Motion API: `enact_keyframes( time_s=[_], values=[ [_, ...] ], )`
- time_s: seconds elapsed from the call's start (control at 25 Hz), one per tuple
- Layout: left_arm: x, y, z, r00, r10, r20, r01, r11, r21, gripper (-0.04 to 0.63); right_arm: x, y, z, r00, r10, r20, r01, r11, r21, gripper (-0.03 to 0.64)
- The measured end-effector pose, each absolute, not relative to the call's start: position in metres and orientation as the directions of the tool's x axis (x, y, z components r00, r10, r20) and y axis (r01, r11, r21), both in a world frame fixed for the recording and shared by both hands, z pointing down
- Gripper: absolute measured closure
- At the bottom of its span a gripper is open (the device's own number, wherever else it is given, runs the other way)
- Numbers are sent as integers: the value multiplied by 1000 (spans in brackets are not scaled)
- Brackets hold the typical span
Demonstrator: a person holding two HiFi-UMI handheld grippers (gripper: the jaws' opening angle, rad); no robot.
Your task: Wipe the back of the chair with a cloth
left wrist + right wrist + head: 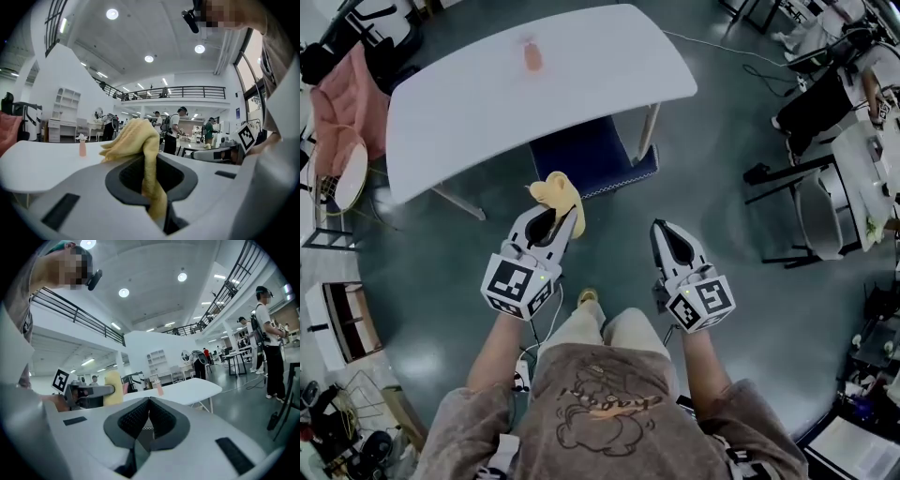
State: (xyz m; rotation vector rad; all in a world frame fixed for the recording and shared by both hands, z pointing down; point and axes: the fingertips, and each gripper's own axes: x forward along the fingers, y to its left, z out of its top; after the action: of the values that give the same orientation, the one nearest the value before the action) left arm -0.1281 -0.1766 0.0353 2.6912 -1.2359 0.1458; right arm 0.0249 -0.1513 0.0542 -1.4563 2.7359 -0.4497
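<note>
Between clamped left tongs (566, 214), yellow cloth (555, 194); right tongs (660, 227) closed, empty.

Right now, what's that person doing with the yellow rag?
A person holds tongs in each hand. The left tongs are shut on a yellow cloth. The right tongs are shut and empty. The blue chair sits partly under the white table ahead, and the cloth is not touching it yet.
</note>
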Motion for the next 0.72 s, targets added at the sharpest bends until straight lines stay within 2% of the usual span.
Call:
enact_keyframes(
  time_s=[0.48,0.72],
  values=[
    [-131,-145,-19,633,-761,140,-773,-628,87,543,70,-124,1,-528,-843,101,-841,502,-203,592],
    [-125,-119,-14,594,-795,119,-804,-590,76,543,94,-103,9,-483,-869,111,-868,458,-190,592]
  ],
)
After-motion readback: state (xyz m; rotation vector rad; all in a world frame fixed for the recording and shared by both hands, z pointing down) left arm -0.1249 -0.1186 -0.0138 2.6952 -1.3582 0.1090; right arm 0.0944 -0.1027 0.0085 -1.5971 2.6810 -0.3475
